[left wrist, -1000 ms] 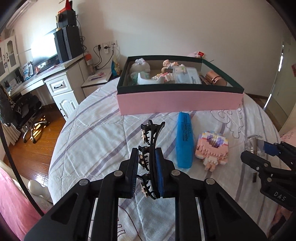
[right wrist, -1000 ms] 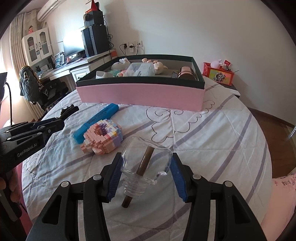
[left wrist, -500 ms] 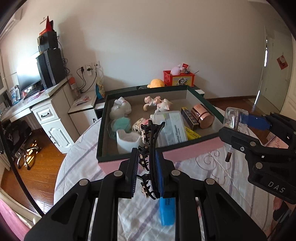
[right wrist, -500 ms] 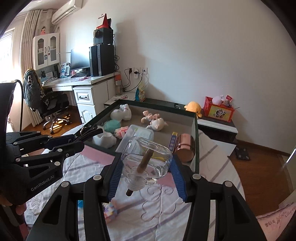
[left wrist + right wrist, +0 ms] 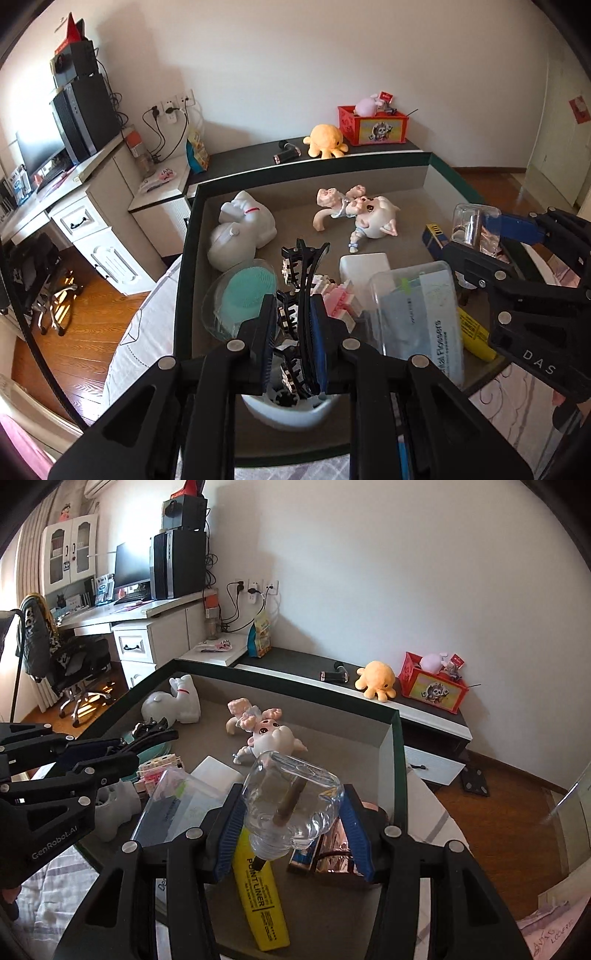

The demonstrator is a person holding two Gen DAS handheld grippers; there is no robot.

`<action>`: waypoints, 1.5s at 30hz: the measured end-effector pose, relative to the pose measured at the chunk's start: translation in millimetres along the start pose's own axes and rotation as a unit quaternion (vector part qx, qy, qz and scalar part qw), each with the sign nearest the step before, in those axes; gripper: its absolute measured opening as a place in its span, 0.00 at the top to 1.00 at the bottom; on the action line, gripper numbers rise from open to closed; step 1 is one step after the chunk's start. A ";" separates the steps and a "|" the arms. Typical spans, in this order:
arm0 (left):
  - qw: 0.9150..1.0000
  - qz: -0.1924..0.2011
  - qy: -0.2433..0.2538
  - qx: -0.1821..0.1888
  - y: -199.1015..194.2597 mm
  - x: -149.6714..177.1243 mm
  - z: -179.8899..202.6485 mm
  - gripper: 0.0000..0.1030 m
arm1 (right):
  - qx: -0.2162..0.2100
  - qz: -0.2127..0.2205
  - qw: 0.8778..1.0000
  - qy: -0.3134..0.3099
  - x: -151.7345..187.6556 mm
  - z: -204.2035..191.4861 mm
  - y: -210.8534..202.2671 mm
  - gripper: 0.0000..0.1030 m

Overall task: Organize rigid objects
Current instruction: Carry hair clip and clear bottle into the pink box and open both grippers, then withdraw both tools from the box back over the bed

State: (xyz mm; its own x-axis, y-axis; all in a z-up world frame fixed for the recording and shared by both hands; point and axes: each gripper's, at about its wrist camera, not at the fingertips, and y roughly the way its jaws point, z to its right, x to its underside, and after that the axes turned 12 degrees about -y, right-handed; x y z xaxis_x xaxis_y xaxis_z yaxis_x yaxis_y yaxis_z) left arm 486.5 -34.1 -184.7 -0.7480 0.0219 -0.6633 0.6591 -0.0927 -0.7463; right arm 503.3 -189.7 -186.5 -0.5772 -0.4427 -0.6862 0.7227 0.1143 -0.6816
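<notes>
My left gripper [image 5: 293,343] is a matte black plastic frame with cut-out triangular openings, silver round screws at the finger joints and blue ribbed pads on the inner faces; from the right wrist view I read white "GenRobot.AI" lettering on its side. My right gripper [image 5: 291,823] has the same black build, silver screws and blue pads, and in the left wrist view its flank carries white "DAS" lettering.

A home bedroom: striped bedspread [image 5: 140,343], computer desk [image 5: 122,616], plush octopus [image 5: 376,679]
</notes>
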 end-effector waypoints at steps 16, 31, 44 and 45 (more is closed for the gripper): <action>0.995 0.082 -0.019 -0.060 -51.4 22.0 -8.3 0.11 | -0.019 0.047 0.997 0.056 12.8 10.8 -41.2 0.17; 0.969 0.221 -0.048 -0.104 -228.1 119.2 -5.9 0.00 | 0.042 0.168 0.983 0.063 72.4 -67.6 -232.7 0.00; 0.961 0.261 -0.075 -0.043 -335.2 185.5 -6.9 0.00 | 0.071 0.207 0.974 0.062 113.3 -108.8 -339.6 0.00; 0.960 0.265 -0.075 -0.042 -341.4 189.1 -7.2 0.00 | 0.071 0.212 0.973 0.062 114.8 -110.8 -346.2 0.00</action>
State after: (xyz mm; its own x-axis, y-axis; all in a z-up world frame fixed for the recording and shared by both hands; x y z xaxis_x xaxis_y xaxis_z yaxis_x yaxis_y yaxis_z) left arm 120.6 8.9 -55.7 -0.3038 -0.1507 -0.9408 0.9499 0.0287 -0.3113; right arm 144.7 -181.5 -57.5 -0.2511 -0.2709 -0.9293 0.9460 0.1347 -0.2949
